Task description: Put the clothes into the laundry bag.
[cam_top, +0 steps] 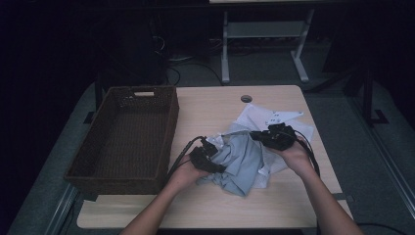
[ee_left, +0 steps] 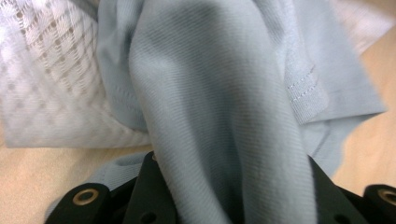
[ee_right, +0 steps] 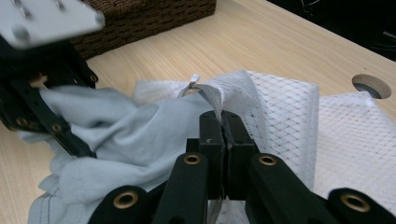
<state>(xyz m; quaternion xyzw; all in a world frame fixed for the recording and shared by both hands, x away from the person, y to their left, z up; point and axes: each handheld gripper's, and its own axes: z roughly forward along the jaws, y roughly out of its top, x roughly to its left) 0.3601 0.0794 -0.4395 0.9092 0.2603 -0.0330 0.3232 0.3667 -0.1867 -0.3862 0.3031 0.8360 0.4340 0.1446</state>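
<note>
Left gripper (cam_top: 208, 159), nearest at 7 o'clock on the table (cam_top: 210, 208), is clamped on a fold of the grey-blue garment (ee_left: 224, 116) at table centre. Right gripper (ee_right: 224, 122), at 3 o'clock, pinches the white mesh bag (ee_right: 285, 112). Keep the bag mouth taut while feeding the garment in.

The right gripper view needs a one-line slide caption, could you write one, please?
Right gripper shut on white mesh bag beside grey-blue garment.
</note>
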